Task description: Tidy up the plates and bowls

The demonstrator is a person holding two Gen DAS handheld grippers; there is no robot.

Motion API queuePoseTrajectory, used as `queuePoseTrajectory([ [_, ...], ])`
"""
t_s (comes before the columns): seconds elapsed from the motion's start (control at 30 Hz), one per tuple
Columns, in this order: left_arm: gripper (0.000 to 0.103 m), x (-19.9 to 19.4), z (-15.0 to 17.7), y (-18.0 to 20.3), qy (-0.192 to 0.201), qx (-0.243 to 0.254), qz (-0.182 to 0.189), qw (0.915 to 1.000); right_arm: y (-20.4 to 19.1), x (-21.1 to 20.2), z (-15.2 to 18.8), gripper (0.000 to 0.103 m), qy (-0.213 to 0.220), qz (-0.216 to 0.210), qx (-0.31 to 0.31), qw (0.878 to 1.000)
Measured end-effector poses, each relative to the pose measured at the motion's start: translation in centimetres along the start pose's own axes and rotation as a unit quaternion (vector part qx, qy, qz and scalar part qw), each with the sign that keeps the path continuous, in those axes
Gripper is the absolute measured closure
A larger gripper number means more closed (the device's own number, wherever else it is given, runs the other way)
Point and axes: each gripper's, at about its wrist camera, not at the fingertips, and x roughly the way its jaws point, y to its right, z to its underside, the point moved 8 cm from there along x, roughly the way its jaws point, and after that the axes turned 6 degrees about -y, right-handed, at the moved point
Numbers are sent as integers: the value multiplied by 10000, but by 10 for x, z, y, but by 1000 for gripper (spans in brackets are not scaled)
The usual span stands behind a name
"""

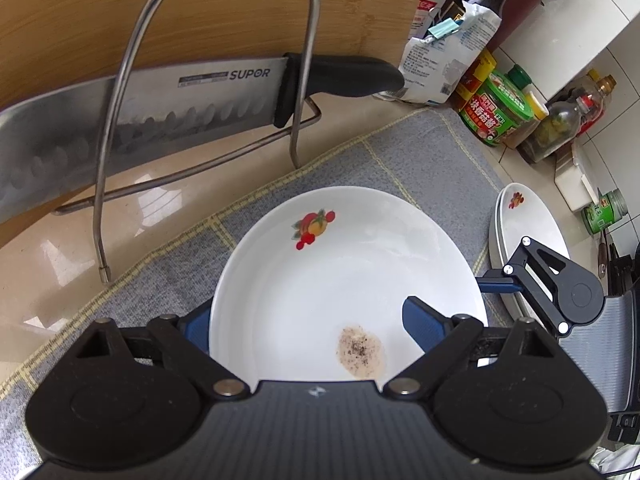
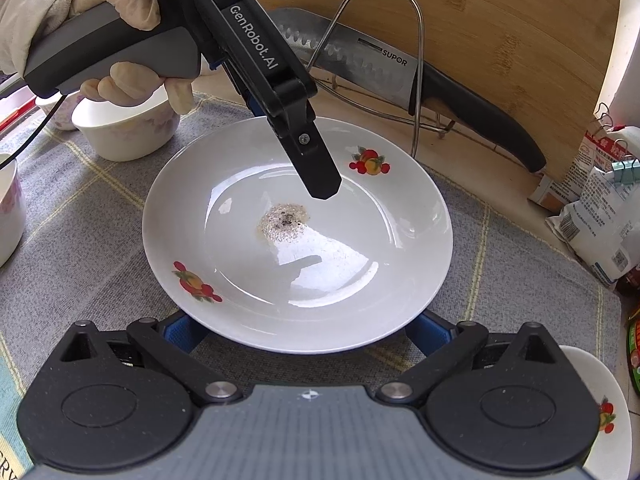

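the grey checked mat [image 2: 100, 216] on the worktop cushions a soiled fruit-print plate [image 2: 360, 240], lying flat between both tools. the left hand-held gripper [image 1: 308, 322] straddles its rim, spread wide, perhaps to steady it. the right hand-held gripper [image 2: 308, 330] is spread too, its blue fingers [image 2: 434, 334] under the near rim, likely to lift.

Glossy beige stone countertop [image 1: 168, 208], partly covered by grey woven mat with yellow grid lines [image 1: 432, 148]. On mat: white round ceramic plate with fruit decals [image 2: 380, 248] directly ahead of right claw, white ceramic bowl [image 2: 124, 132] far left of it. On bare counter beyond plate: bent steel wire rack [image 1: 120, 128].
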Motion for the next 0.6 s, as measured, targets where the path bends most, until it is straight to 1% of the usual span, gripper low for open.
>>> queuePoseTrajectory([
  [0.2,10,0,-1,0,12,29,22,10000,1,0,0,0,0,-50,-168,9998],
  [0.6,10,-1,1,0,14,60,-46,10000,-2,-5,-1,0,93,-10,-174,9998],
])
